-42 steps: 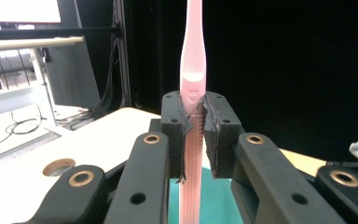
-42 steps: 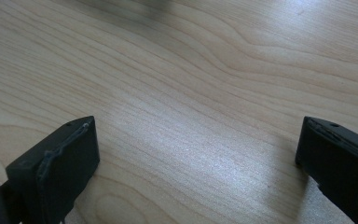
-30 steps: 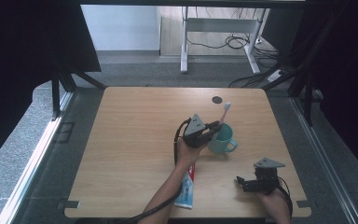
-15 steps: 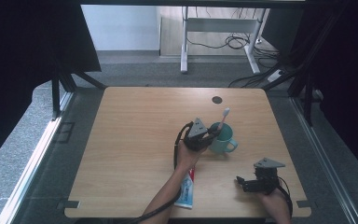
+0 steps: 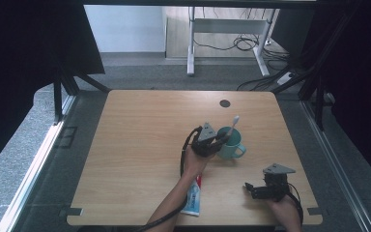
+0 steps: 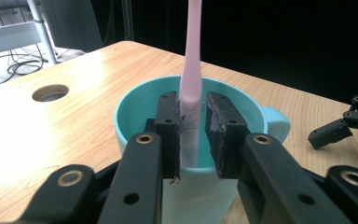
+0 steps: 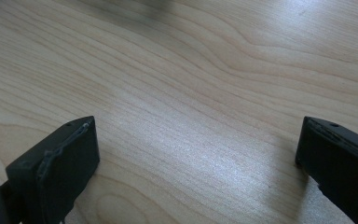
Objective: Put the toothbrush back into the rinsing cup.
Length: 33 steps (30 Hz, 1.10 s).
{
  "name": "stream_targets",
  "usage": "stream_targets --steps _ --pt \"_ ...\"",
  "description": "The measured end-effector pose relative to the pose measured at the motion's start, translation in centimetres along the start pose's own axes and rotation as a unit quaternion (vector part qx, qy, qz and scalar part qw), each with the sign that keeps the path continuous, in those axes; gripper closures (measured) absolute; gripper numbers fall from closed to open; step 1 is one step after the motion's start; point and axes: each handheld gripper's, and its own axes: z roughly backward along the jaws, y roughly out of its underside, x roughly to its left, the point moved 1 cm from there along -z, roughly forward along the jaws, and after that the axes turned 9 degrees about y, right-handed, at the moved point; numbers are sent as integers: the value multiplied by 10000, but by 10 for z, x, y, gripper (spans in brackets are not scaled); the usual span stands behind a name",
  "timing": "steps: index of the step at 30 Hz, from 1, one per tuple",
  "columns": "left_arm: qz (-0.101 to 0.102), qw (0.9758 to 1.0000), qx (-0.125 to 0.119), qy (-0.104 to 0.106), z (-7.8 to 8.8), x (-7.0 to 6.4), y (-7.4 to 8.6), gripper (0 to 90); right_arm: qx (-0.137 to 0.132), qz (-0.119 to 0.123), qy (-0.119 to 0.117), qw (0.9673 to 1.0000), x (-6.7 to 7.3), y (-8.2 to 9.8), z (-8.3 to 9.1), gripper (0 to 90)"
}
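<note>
Pink plastic toothbrush (image 6: pixel 192 70) stood in the teal ceramic mug (image 6: pixel 135 116); the left gripper (image 6: pixel 193 135) had just been easing its jaws off the handle. Withdrawing remained; the right gripper (image 7: pixel 196 154) sat wide apart.

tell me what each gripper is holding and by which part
Left gripper has just been opening around the toothbrush handle, right pad apart. Right gripper holds nothing.

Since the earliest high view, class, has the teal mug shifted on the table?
No. The teal mug sits at the same spot below the round hole in the table, with the toothpaste tube placed as before.
</note>
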Motion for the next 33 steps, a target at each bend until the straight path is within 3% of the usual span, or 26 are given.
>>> stream_targets --steps 9,15,17,23,27,33 --pt "22 10000 66 -10 1 -2 -2 625 0 5 -4 10000 0 0 0 0" --pt "-31 9998 195 -89 6 -4 -9 413 1 4 -5 10000 0 0 0 0" --pt "-64 9996 234 -107 9 -5 -12 381 1 5 -4 10000 0 0 0 0" --pt "138 9987 463 -145 16 -4 -17 182 1 4 -4 10000 0 0 0 0" --pt "188 9968 727 -262 22 -4 -17 137 2 4 -4 10000 0 0 0 0" --pt "383 9954 850 -236 34 -1 -17 56 1 4 -5 10000 0 0 0 0"
